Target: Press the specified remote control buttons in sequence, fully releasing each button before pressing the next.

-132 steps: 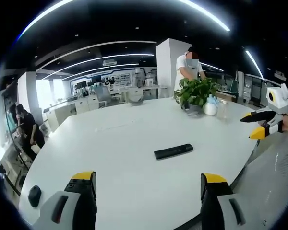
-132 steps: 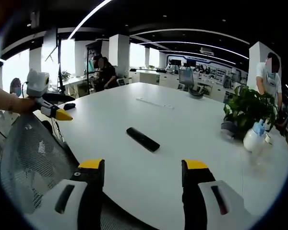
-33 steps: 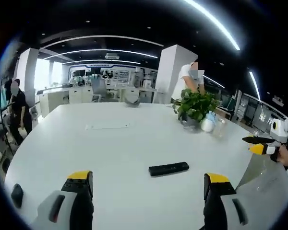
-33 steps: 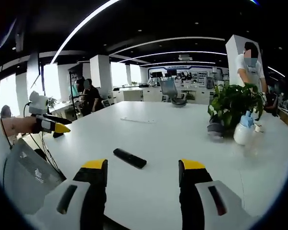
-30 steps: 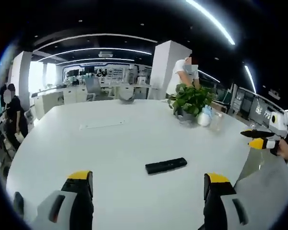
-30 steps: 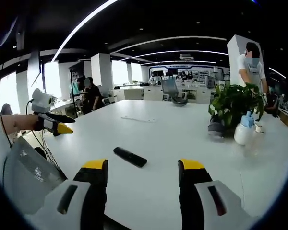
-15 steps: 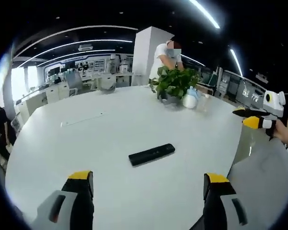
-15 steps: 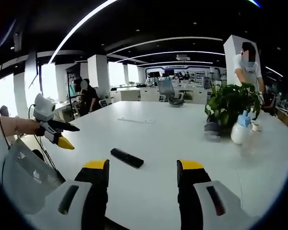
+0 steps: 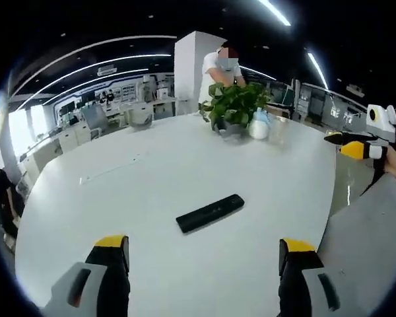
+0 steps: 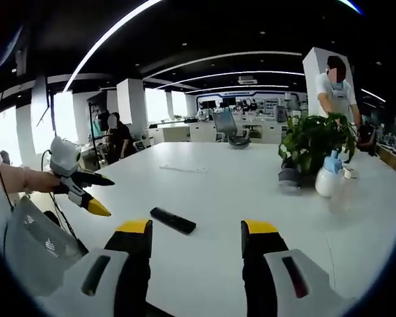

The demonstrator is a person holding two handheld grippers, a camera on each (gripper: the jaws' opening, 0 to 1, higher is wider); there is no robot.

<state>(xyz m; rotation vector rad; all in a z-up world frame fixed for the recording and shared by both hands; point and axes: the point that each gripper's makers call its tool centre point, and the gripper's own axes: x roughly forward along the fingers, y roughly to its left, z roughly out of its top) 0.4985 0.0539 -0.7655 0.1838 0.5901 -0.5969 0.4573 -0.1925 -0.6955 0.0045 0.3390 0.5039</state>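
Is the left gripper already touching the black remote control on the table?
Apart. In the left gripper view, bare white table lies between the left gripper and the remote control, and the jaws stand wide open short of it.

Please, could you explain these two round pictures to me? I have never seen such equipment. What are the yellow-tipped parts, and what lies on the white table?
A person holds a two-jaw gripper in each hand; each carries a fisheye camera. The left gripper and the right gripper stand open, holding nothing. Each also appears in the other's view. On the white table lies a black remote control, untouched. Farther back stand a potted plant and a white spray bottle.
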